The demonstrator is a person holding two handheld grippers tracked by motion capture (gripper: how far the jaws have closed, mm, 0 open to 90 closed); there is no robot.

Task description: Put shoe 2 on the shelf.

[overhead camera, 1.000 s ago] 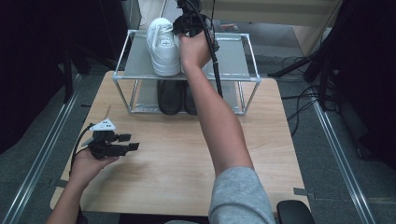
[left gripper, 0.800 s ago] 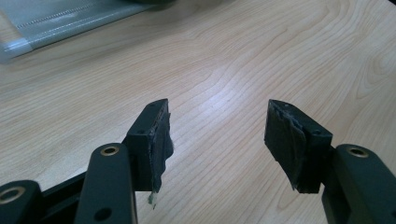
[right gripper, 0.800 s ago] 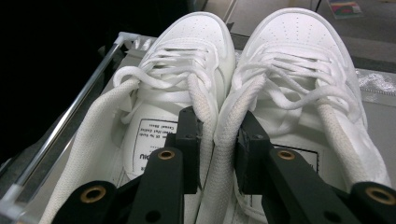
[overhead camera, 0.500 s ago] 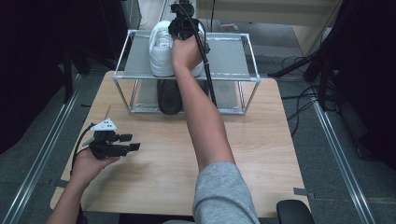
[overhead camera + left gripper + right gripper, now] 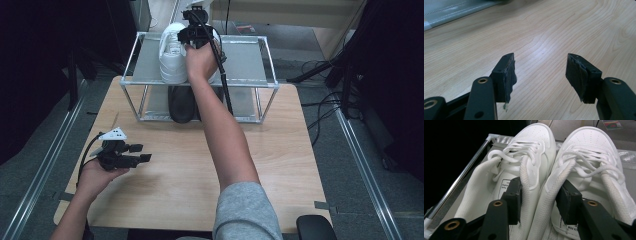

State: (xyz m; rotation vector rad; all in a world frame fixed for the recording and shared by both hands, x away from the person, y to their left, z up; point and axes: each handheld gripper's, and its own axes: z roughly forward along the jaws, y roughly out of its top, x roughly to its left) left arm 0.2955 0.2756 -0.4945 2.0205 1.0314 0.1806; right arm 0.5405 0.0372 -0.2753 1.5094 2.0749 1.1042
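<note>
Now | pair of white leather lace-up sneakers on top shelf of metal rack | right gripper fingers just opening, straddling the two inner collars, not pinching | left gripper fingers spread, empty over wooden desk | shoes likely light, soft padded collars; grip both collars together.

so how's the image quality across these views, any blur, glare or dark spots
High view: sharp on the pale wooden table, but both side margins sink into near black. Left gripper view: wood grain crisp near the jaws, while the far edge at the top goes soft. Right gripper view: the pair of white lace-up sneakers is bright and clear, and the left background is black.
</note>
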